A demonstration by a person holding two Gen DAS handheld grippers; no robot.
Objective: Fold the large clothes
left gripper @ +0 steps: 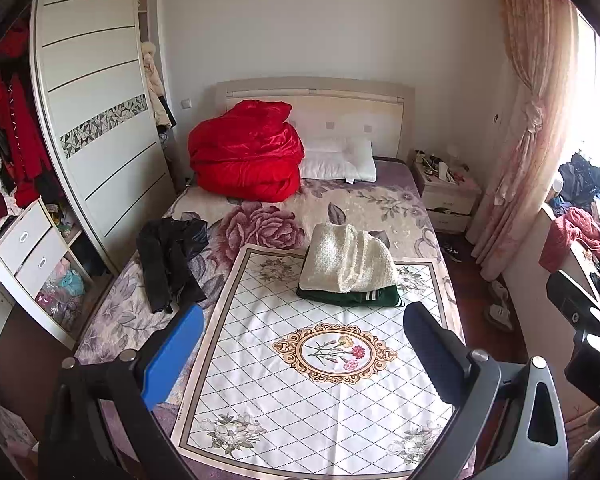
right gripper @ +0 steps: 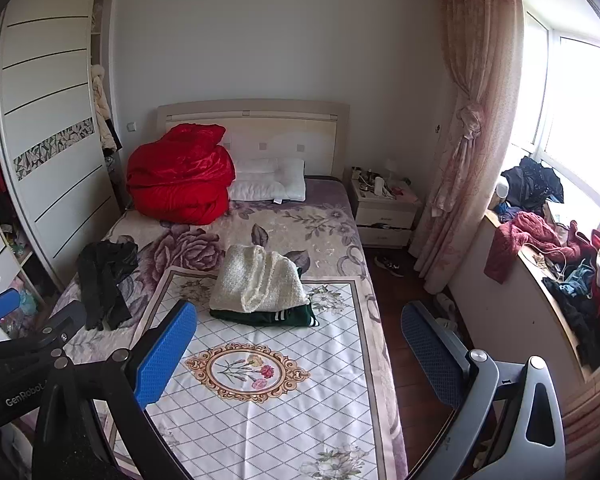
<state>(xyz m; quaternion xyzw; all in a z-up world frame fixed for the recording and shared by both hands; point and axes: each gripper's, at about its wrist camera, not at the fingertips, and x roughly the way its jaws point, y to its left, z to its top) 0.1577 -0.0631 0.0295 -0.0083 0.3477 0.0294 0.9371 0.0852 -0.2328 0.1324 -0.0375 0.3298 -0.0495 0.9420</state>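
Both of my grippers hang over the foot of the bed, each with its two blue-padded fingers spread wide and gripping nothing: my left gripper [left gripper: 300, 364] and my right gripper [right gripper: 296, 356]. Under them lies one white diamond-patterned cloth [left gripper: 320, 392] with a flower medallion, spread flat on the floral bedspread [left gripper: 364, 208].

I count three garments on the bed. Two are folded and stacked at the far edge of the cloth: one cream knitted sweater [left gripper: 346, 260] on top of one dark green garment [left gripper: 352, 298] with white stripes. The third, a black jacket [left gripper: 172, 260], lies crumpled and unfolded near the bed's left edge, well apart from the stack and beside the wardrobe [left gripper: 100, 120].

By the headboard sit one bundled red quilt [left gripper: 246, 156] and white pillows [left gripper: 338, 160]; I cannot tell whether there are one or two. One nightstand [right gripper: 384, 212] stands at the bed's right, and one pink curtain [right gripper: 472, 120] is tied back by the window, whose sill holds a heap of clothes [right gripper: 540, 232].
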